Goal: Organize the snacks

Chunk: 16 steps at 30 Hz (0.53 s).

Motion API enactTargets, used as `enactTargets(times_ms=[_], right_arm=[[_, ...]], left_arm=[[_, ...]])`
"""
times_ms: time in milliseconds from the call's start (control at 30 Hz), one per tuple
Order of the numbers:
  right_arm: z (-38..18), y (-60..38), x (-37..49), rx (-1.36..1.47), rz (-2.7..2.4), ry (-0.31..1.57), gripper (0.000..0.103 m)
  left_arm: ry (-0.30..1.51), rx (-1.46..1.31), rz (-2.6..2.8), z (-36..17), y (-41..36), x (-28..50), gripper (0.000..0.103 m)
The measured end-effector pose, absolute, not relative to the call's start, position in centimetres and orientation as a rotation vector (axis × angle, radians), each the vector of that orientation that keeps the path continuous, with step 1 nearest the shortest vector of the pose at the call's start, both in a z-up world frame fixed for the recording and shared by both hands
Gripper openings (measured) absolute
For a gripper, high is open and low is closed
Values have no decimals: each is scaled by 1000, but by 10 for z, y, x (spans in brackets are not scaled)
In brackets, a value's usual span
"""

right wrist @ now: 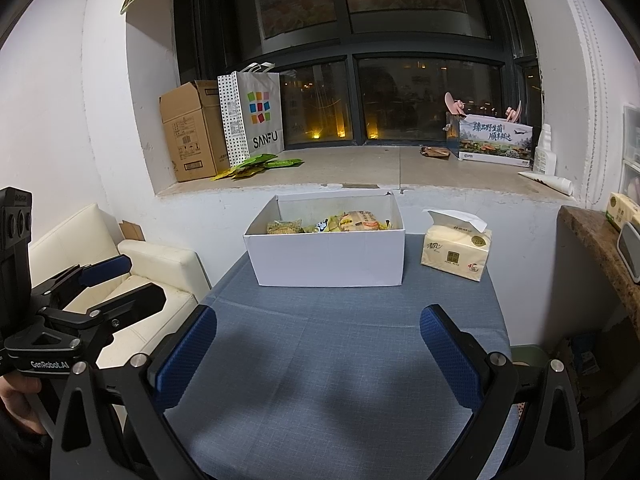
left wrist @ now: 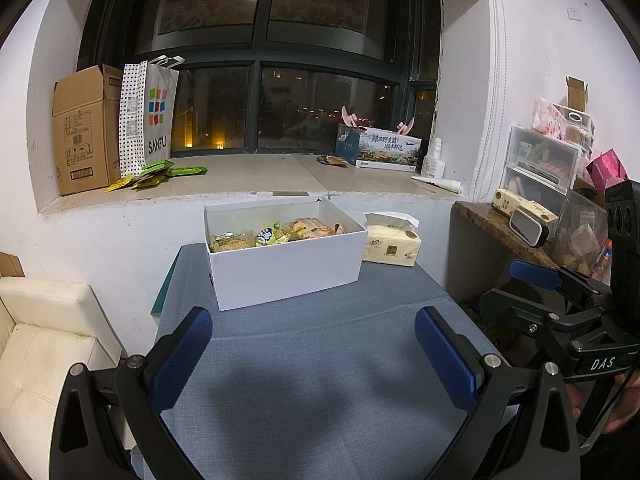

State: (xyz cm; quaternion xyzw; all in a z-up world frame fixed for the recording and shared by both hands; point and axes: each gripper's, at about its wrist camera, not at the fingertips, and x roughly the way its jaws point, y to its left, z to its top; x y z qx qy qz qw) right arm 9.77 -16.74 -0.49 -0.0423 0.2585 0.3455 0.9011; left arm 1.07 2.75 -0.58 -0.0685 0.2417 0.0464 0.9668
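Left wrist view: both tools, left tool [left wrist: 312, 354] & right tool [right wrist: 318, 354], released, empty; snack packets [left wrist: 276, 234] in box [left wrist: 286, 270] look light, crinkly—pinch edges.

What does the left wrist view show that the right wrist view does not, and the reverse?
Only the left wrist view shows the clear plastic drawers on the counter at the right, and the right gripper from the side.

Only the right wrist view shows the left gripper from the side.

Both show the white box with snack packets inside, the tissue pack beside it, the blue tablecloth, and the green packets on the windowsill. Each view's own gripper is open and holds nothing.
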Motion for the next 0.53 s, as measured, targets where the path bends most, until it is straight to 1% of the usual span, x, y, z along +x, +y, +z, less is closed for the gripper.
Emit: enactTargets(times_ms=[533], right_arm=[[-7, -167, 95, -89, 719, 537, 103]], left_arm=[[488, -138, 78, -7, 26, 10, 103]])
